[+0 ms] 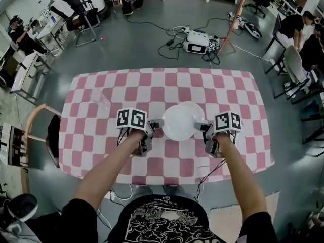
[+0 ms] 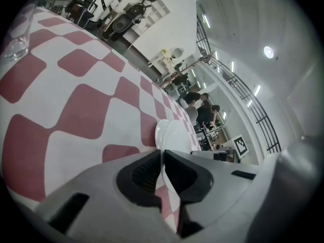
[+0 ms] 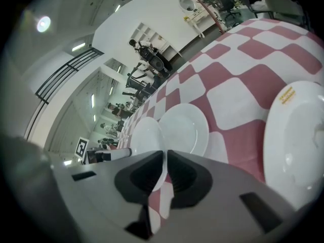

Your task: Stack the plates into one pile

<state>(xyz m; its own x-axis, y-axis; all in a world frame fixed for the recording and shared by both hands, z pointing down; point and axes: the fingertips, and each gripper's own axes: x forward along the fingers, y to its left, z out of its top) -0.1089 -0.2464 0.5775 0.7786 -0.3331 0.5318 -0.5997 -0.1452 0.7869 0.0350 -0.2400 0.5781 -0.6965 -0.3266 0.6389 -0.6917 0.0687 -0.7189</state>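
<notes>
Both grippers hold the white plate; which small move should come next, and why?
Probably lower the white plate straight down, kept level. The left gripper and the right gripper are shut on its opposite rims, and the right gripper view shows a second plate just beneath it, so it seems roughly aligned.

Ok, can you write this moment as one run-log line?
left gripper: shut on plate rim | right gripper: shut on opposite rim

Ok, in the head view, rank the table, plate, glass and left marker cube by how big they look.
1. table
2. plate
3. left marker cube and glass: nearly alike. The cube sits closer to the camera and the clear glass is hard to outline, so I won't rank them.
</notes>
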